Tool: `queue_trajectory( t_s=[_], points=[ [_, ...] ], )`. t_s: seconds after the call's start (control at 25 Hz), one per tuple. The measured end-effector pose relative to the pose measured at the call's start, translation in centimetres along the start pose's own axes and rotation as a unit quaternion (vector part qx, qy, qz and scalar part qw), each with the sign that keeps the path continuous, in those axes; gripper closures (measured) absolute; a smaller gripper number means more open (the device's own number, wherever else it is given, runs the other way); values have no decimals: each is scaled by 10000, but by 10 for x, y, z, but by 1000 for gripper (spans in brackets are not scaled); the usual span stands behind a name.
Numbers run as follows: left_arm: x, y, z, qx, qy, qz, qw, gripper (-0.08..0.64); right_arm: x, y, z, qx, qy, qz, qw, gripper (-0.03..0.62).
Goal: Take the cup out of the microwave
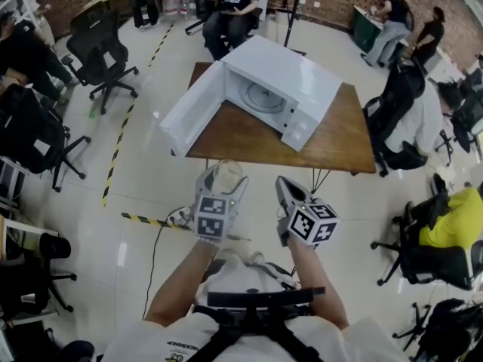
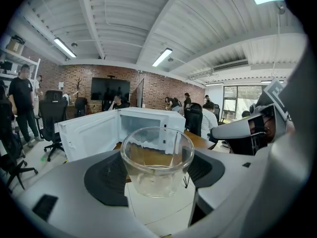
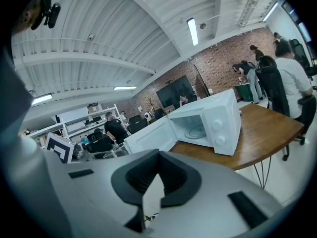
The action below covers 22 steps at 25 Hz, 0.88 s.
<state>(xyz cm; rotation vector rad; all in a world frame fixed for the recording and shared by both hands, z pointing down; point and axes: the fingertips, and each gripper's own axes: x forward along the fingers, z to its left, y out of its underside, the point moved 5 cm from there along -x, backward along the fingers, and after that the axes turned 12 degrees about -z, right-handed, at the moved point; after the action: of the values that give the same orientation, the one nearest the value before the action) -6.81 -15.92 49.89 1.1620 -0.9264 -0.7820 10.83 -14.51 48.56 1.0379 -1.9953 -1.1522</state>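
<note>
A red brick wall [image 2: 99, 73] closes the far end, with a dark screen [image 2: 110, 89] hung on it. Strip lights [image 2: 162, 57] glow under the white ribbed ceiling [image 2: 148, 24]. The pale floor [image 1: 151, 194] shines, crossed by striped hazard tape [image 1: 117, 153]. Black office chairs [image 1: 102, 51] stand around a wooden table [image 1: 347, 138].

White box-shaped microwave [image 1: 290, 89] sits on the brown wooden desk [image 1: 343, 138], toward its far left corner, its door [image 1: 192, 110] swung out past the left edge. The clear glass cup [image 2: 157, 160] is off the desk, before its near edge, between the left gripper's [image 1: 224, 185] jaws, with the right gripper [image 1: 284, 187] just to its right.
</note>
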Motion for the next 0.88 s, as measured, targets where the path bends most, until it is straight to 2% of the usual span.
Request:
queue_trajectory(
  t_s=[0.88],
  points=[
    [14,-3,-20,72,77,-16,9999,210,-8,-8,-14,-86,-44,-34,9999,592]
  ],
)
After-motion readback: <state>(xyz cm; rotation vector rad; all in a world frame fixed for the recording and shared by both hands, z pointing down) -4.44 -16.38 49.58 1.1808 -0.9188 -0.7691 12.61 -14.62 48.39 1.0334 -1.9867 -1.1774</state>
